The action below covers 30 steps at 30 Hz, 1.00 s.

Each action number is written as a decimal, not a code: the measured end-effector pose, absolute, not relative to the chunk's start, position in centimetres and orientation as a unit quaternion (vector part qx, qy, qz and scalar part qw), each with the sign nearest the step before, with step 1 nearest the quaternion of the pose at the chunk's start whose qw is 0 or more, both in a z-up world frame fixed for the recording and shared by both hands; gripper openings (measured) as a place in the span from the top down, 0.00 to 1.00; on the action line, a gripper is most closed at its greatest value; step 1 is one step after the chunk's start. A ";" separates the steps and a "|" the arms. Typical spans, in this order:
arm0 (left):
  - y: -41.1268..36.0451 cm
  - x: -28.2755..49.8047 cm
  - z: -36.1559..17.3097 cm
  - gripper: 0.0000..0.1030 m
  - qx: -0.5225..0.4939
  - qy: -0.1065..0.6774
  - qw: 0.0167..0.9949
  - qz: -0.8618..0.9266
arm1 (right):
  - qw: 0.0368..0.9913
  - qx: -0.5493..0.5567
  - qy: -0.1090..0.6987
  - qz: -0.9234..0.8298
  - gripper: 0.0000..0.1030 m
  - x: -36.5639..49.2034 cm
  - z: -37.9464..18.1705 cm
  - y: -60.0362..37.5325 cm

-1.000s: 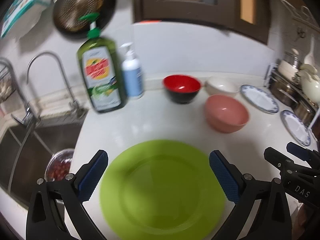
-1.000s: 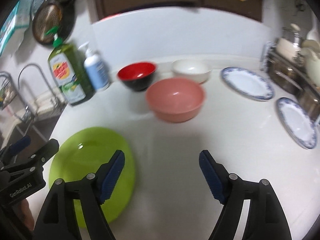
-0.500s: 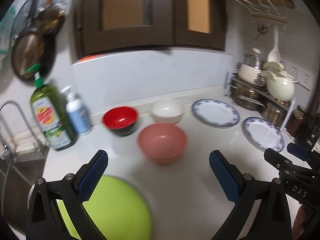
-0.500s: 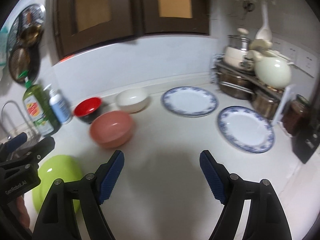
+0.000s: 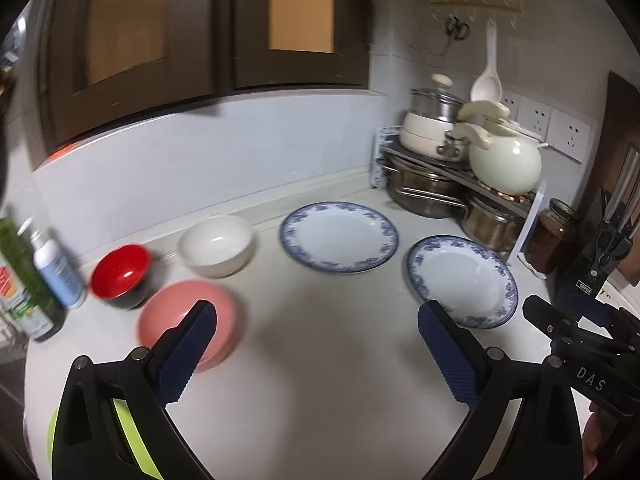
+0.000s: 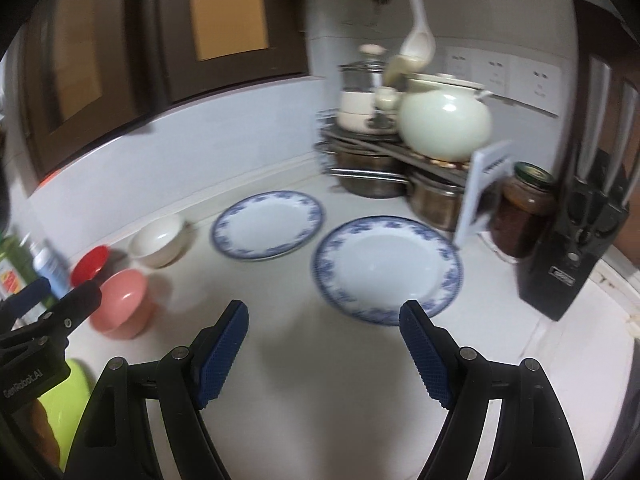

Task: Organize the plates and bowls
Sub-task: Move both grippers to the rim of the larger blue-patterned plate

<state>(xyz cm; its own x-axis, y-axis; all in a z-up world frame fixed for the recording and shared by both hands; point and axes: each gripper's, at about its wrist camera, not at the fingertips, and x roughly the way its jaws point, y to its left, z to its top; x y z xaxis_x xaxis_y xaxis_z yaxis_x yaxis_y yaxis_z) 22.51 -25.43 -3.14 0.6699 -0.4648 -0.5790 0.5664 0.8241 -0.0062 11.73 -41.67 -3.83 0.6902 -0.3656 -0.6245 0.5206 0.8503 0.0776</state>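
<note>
Two blue-rimmed white plates lie on the white counter: the far one [image 5: 339, 236] [image 6: 268, 225] and the near one [image 5: 461, 280] [image 6: 386, 266]. A white bowl [image 5: 216, 245] [image 6: 158, 241], a red bowl [image 5: 120, 274] [image 6: 90, 265] and a pink bowl [image 5: 186, 322] [image 6: 120, 302] sit to the left. A green plate [image 5: 124, 436] [image 6: 66, 394] lies at the lower left, mostly hidden. My left gripper [image 5: 316, 354] is open and empty above the counter. My right gripper [image 6: 322, 354] is open and empty, just short of the near plate.
A rack with steel pots [image 5: 428, 194] and a cream kettle [image 6: 444, 124] fills the back right corner. A jar [image 6: 524, 216] and a black knife block [image 6: 580, 236] stand at the right. Soap bottles [image 5: 48, 272] stand at the left.
Both views have swung right and tilted up. The green plate has slid to the lower left corner, and the blue-rimmed plates and pot rack have come into view. Both grippers stay open.
</note>
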 end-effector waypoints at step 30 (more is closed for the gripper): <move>-44.6 30.0 -11.5 0.09 0.141 0.369 0.854 -0.340 | 0.858 0.205 0.352 -0.312 0.24 17.4 -12.6 -59.3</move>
